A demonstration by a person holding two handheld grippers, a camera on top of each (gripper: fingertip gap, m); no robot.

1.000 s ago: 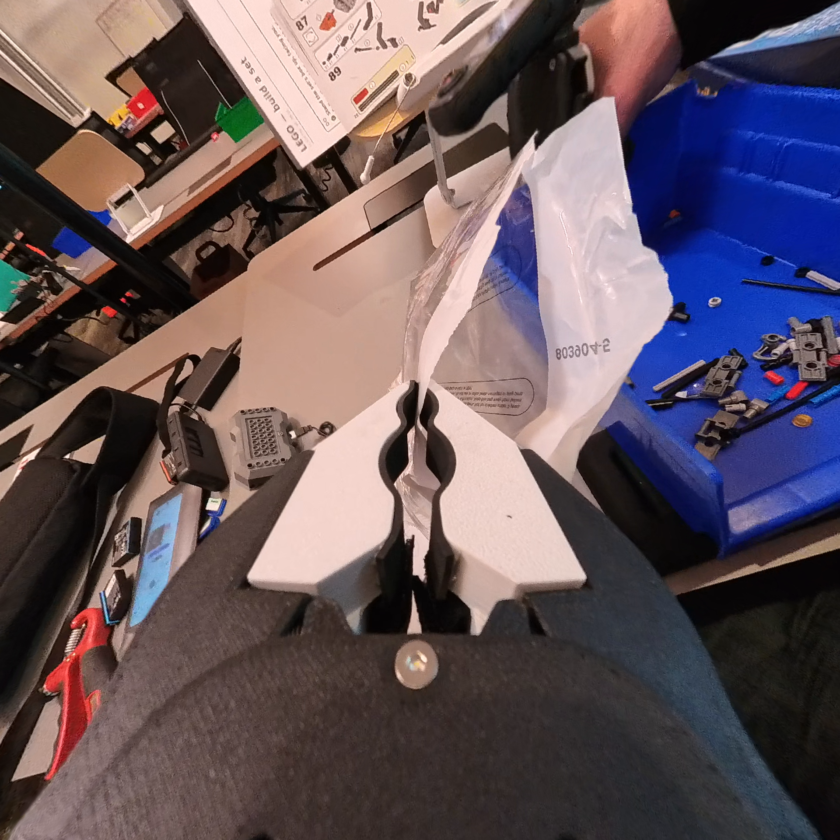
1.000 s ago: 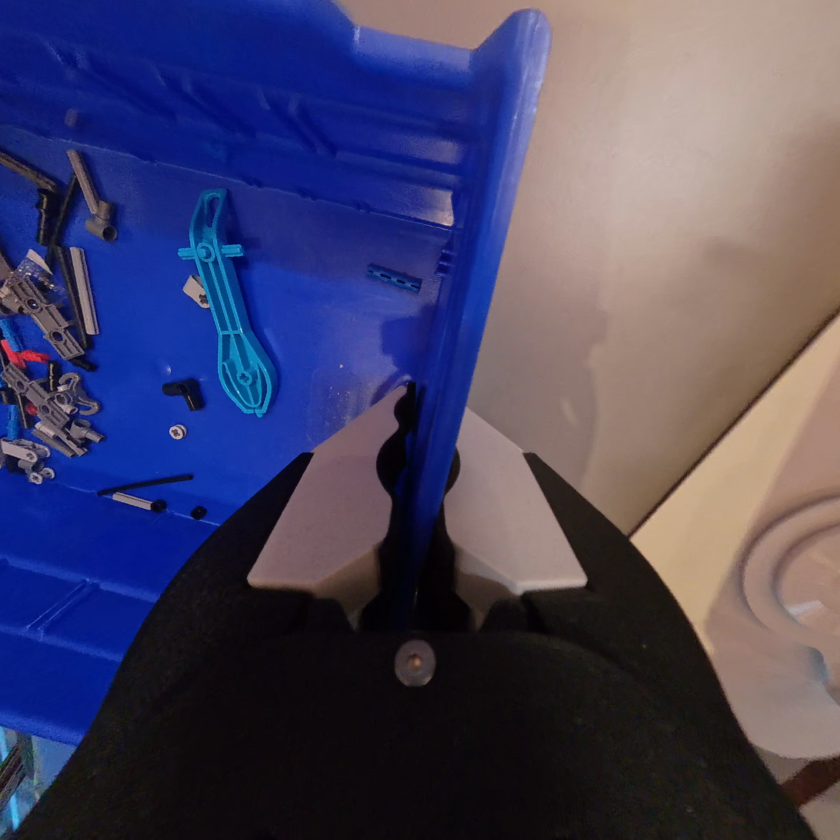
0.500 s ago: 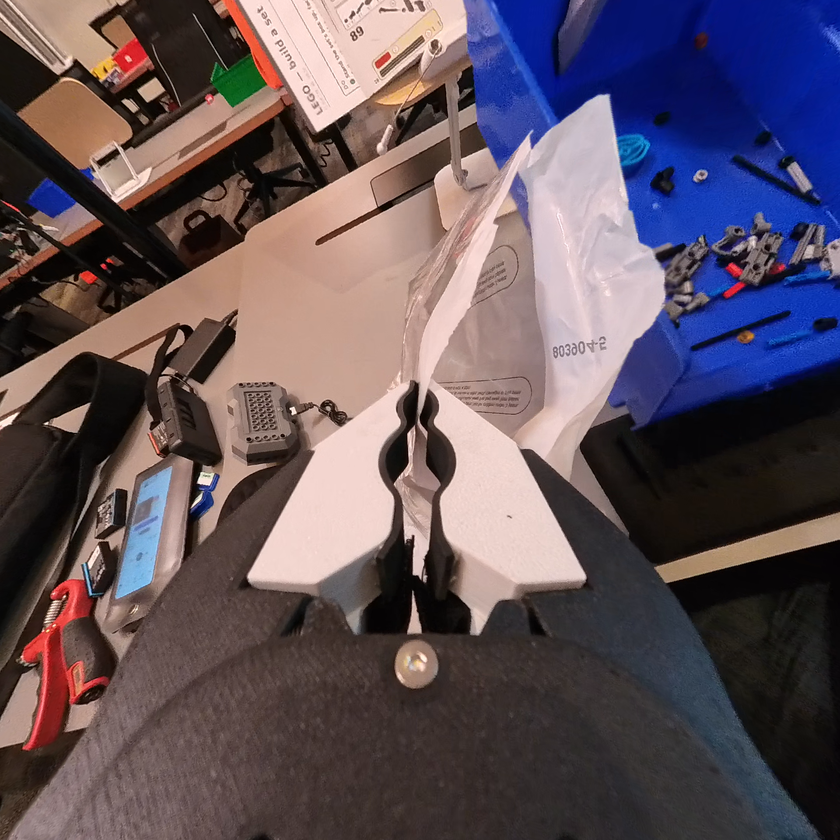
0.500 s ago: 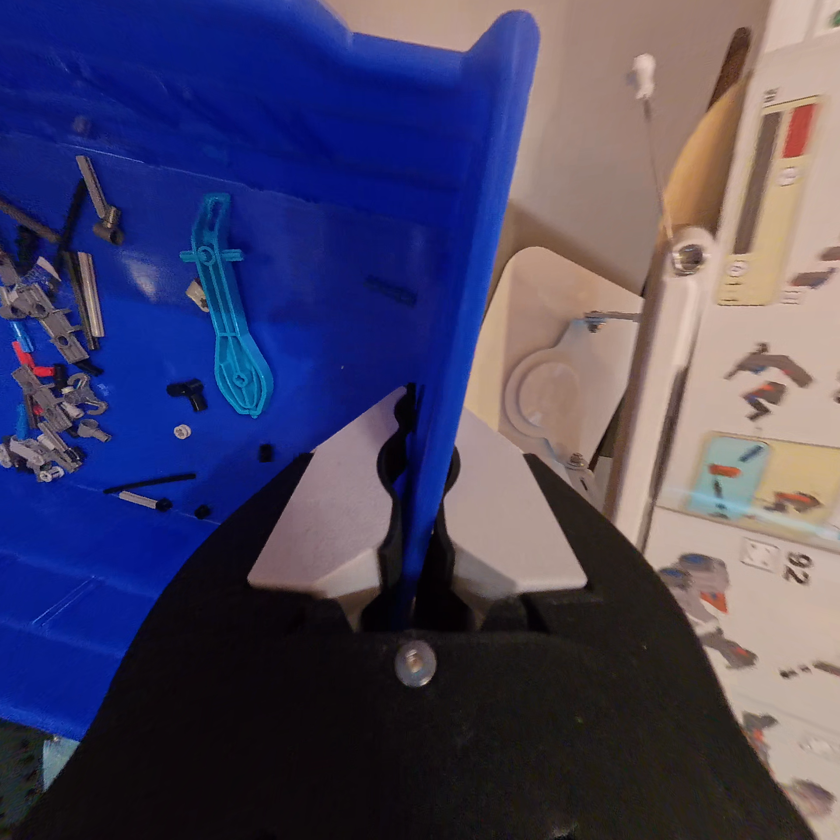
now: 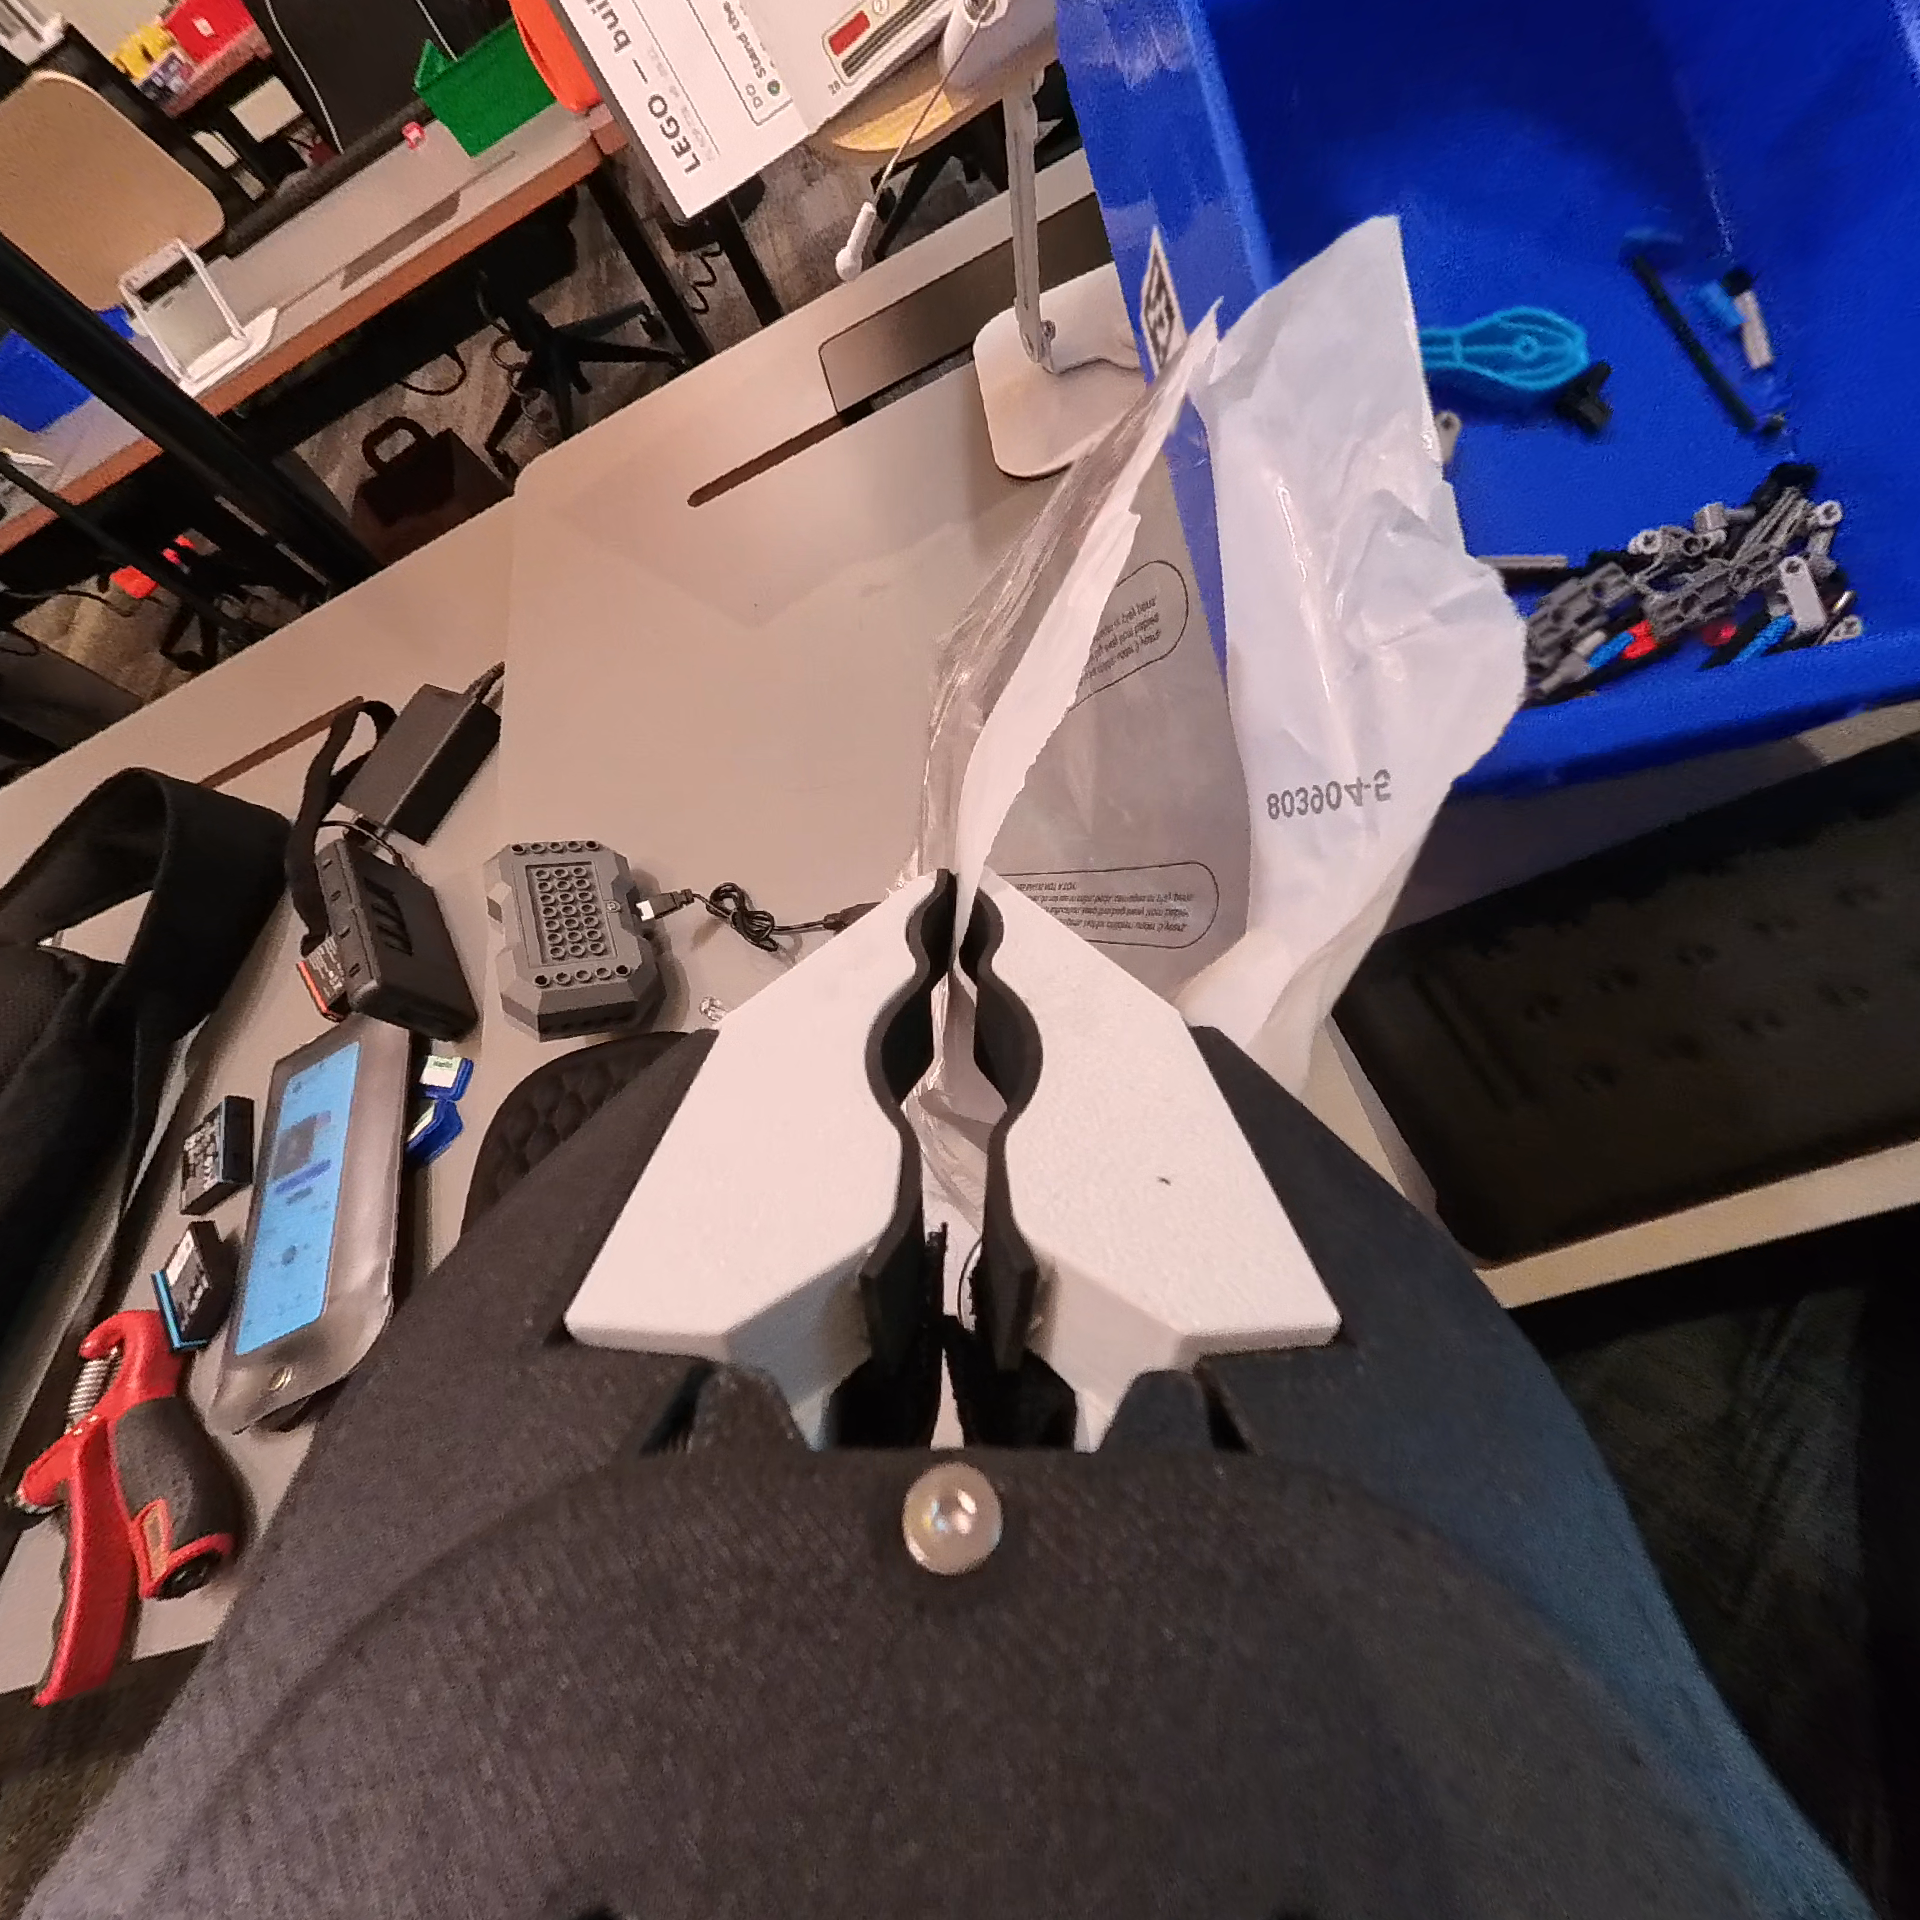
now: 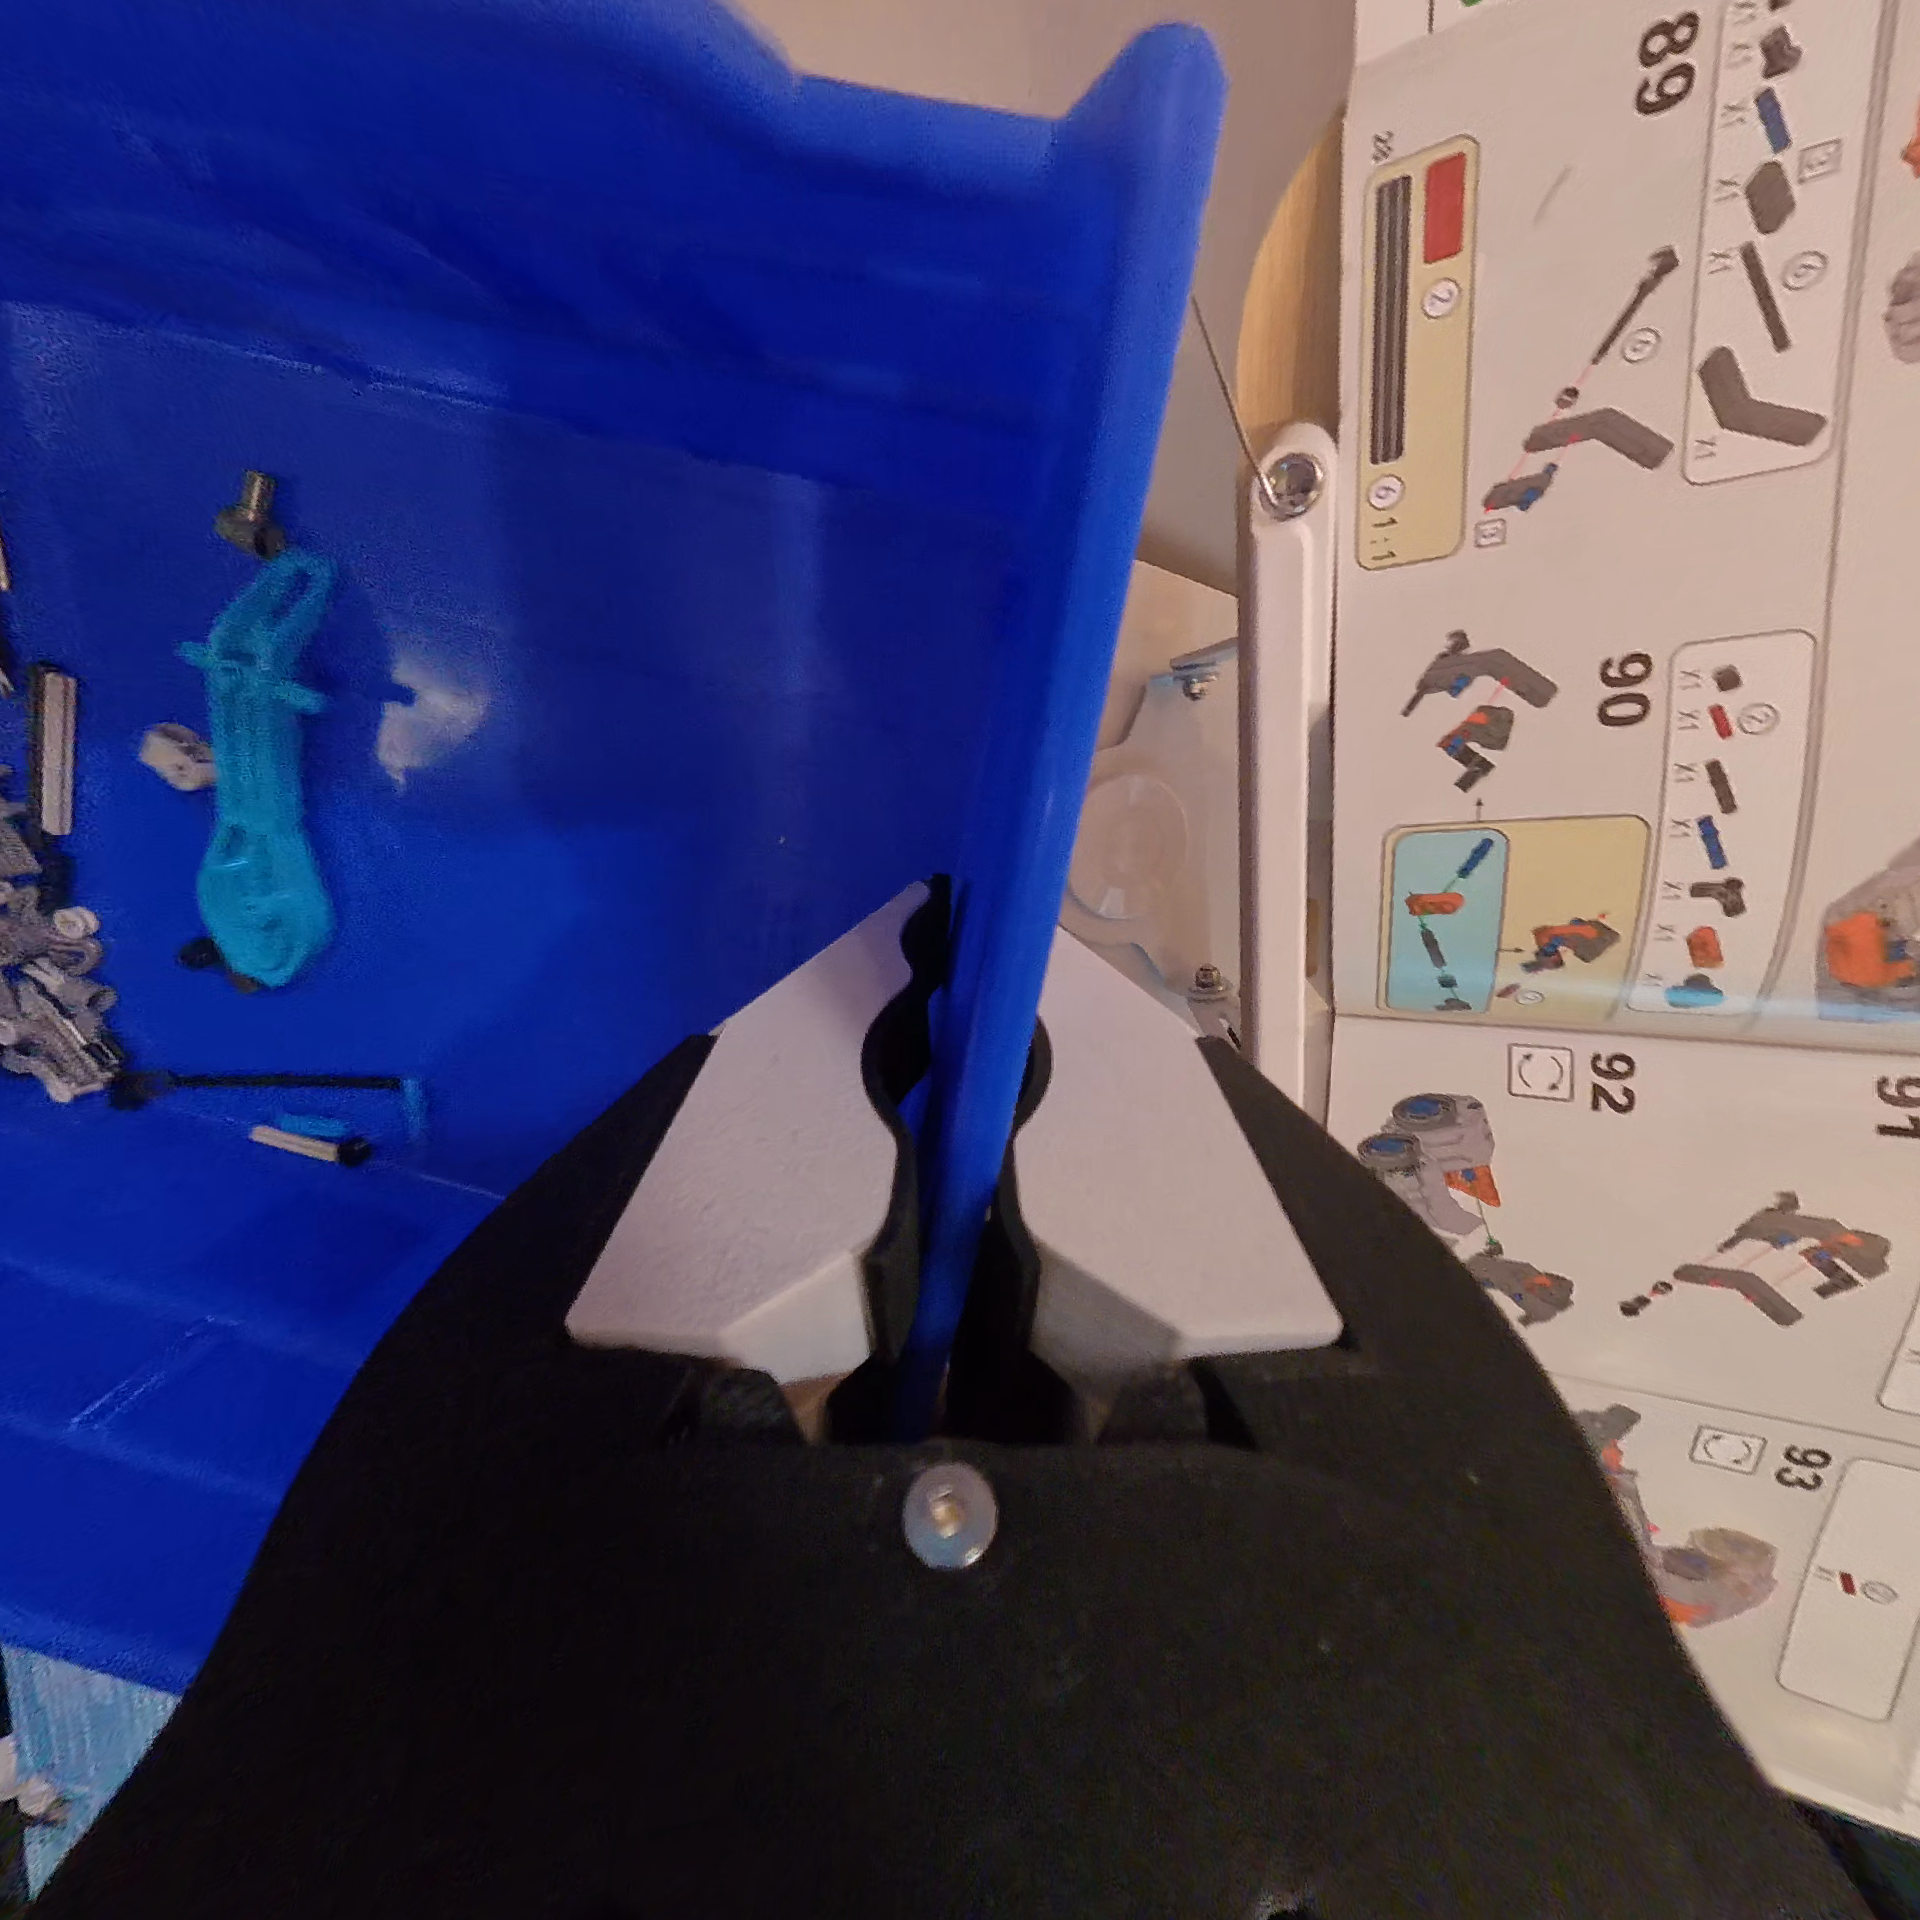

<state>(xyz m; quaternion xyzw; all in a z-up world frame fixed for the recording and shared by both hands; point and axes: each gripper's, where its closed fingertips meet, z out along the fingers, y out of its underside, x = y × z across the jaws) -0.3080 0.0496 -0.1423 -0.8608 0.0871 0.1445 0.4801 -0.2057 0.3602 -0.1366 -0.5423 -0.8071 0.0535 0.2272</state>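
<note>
My left gripper [image 5: 951, 914] is shut on a torn plastic bag [image 5: 1320, 582], white and clear, held up over the table edge. My right gripper [image 6: 977, 914] is shut on the side wall of a blue plastic bin [image 6: 1081, 468], which is lifted and tilted. In the left wrist view the bin [image 5: 1403, 125] hangs just behind the bag, its open side facing me. Small grey, black and blue building pieces [image 5: 1683, 592] have piled into its low corner. A teal brick-separator tool [image 6: 265, 769] lies on the bin floor and also shows in the left wrist view [image 5: 1507, 353].
On the beige table [image 5: 727, 582] lie a grey battery hub [image 5: 577, 935], a black power pack [image 5: 384, 935], a phone [image 5: 312, 1195], and a red-handled clamp [image 5: 104, 1455]. A stand [image 5: 1029, 291] holds an instruction booklet [image 6: 1621, 831] close on the bin's right. A black bag [image 5: 83, 935] sits left. Tip to tip, the grippers are about 35 cm apart.
The blue bin has been lifted off the table and tilted up toward the bag. Its loose pieces have slid into one corner. The instruction booklet has come into the right wrist view.
</note>
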